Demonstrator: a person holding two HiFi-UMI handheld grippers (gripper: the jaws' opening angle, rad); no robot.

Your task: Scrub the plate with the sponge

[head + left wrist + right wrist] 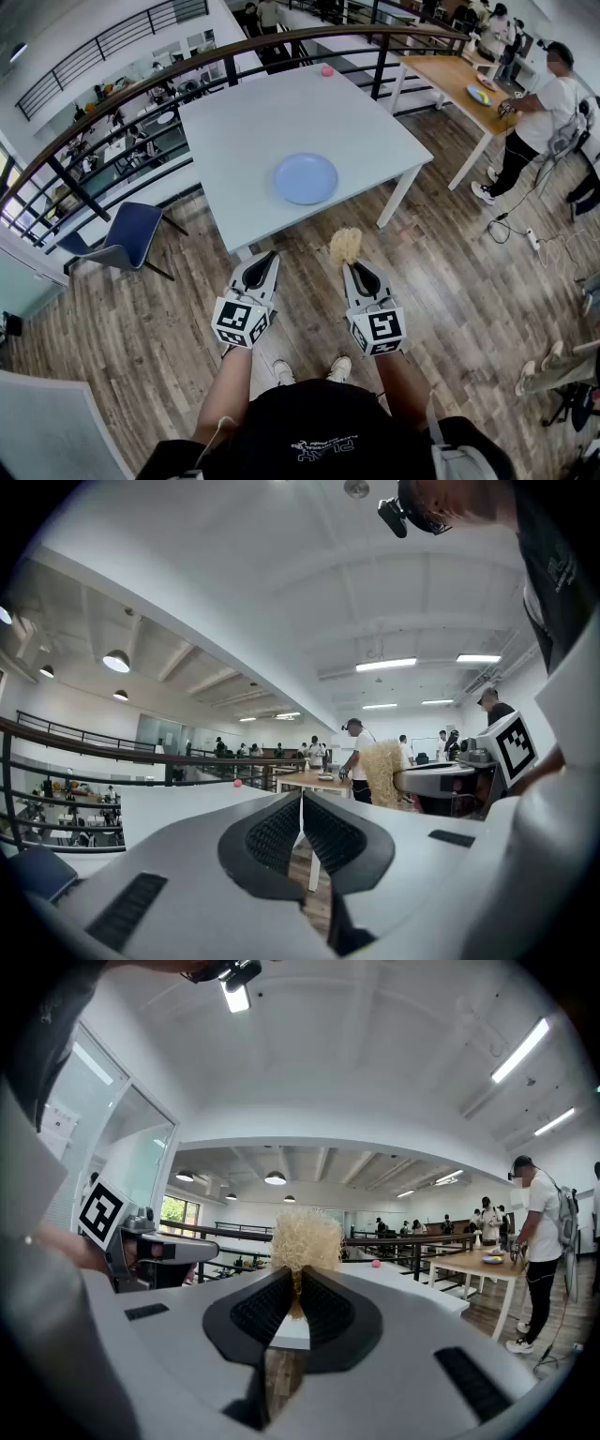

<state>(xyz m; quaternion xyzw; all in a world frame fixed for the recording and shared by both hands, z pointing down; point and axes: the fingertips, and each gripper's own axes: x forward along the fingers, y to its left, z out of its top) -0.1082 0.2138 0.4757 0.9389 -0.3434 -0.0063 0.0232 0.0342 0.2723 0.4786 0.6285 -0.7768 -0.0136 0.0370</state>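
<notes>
head view: my left gripper (266, 256) and right gripper (350, 266) are side by side on the near side of the white square table (234, 131), and the pale blue round plate (306, 178) lies on it. left gripper view: jaws pressed together, nothing in them. right gripper view: jaws clamped on the frizzy straw-coloured sponge (305, 1238).

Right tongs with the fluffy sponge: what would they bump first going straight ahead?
Probably the white table, at its near edge, with the sponge in the right tongs touching first. Height is unclear, so they might skim over it.
</notes>
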